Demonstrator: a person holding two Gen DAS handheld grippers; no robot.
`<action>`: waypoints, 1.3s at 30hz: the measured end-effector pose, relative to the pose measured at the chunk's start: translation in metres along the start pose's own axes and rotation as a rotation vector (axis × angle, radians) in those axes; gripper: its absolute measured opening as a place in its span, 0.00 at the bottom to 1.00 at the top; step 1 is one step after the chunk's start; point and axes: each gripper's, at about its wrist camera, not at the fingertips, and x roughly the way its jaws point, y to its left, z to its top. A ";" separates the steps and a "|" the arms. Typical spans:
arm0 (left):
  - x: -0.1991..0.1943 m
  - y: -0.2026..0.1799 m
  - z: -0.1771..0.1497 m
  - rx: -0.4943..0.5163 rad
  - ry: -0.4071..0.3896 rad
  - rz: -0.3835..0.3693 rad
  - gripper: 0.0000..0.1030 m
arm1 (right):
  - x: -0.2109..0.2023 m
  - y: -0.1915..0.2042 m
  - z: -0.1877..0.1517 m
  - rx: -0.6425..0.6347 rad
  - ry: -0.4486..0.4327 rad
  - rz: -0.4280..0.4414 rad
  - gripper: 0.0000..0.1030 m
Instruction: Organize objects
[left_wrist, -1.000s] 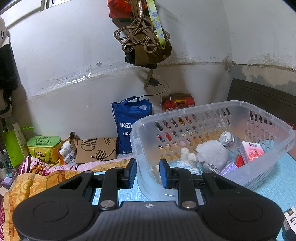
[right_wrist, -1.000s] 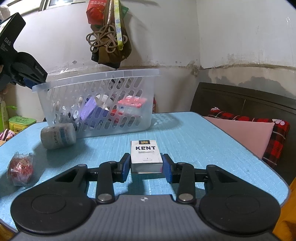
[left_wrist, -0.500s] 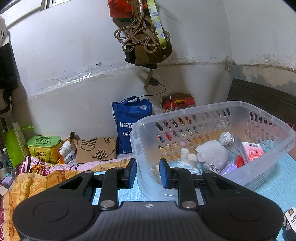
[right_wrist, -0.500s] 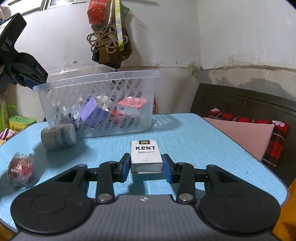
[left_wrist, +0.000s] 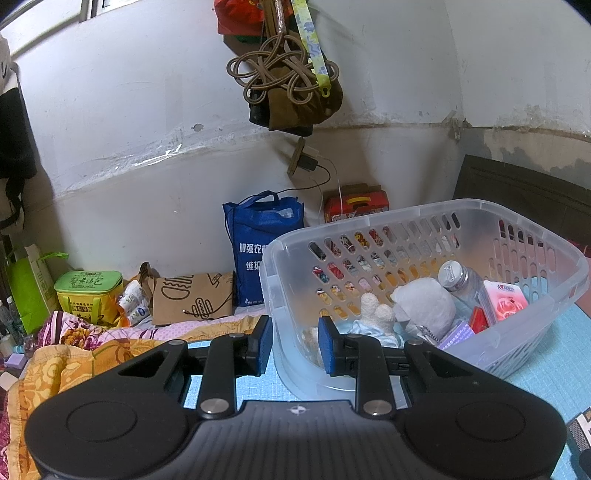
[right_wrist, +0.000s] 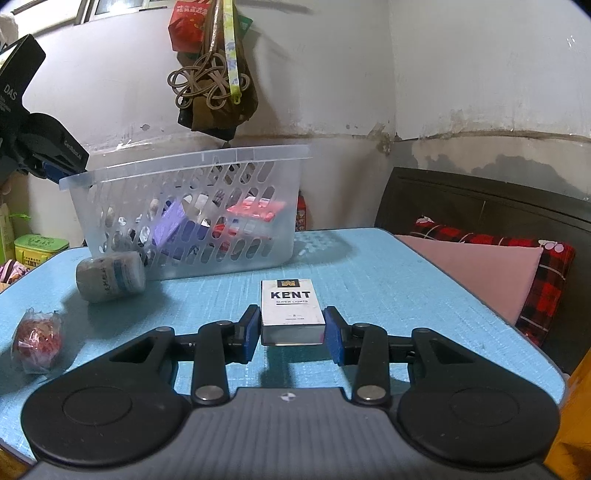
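the sorting looks more than half done: the clear plastic basket (right_wrist: 192, 210), a perforated, thin-walled rectangular tub with a rolled rim, stands toward the far left of the blue table (right_wrist: 388, 280) and already holds a grey-white plush toy (left_wrist: 424, 306), a small clear bottle with a metal-looking cap (left_wrist: 458, 277), a glossy pink packet (left_wrist: 504, 299) and a purple card or box, all heaped against its right-hand wall. three things are left on the table's woven-textured, matte top: a short squat cylinder wrapped in grey film (right_wrist: 110, 275) lying on its side just beside the basket's near wall, a crinkled clear bag of red bits (right_wrist: 35, 336) near the left edge, and a white kent cigarette pack (right_wrist: 291, 310), a crisp cardboard box with dark lettering, lying flat near the middle of the near edge. the right gripper (right_wrist: 291, 332) has its blue pads clenched on the pack's two long sides, the pack not yet lifted as far as the view tells, so carrying it to the basket seems the step in hand. the left gripper (left_wrist: 293, 343) hovers at the basket's near left corner with its blue pads narrowly parted and nothing pinched between them; the basket rim lies behind the gap, and whether a pad touches it cannot be told.
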 end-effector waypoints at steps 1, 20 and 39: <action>0.000 0.000 0.000 -0.001 0.000 0.000 0.30 | 0.000 0.000 0.000 0.001 0.001 0.000 0.40; 0.000 0.000 -0.001 -0.003 0.001 -0.001 0.30 | 0.000 0.000 0.000 0.002 -0.002 -0.001 0.40; 0.000 0.001 -0.001 -0.004 -0.001 -0.002 0.30 | -0.001 -0.001 0.000 0.003 0.003 -0.006 0.40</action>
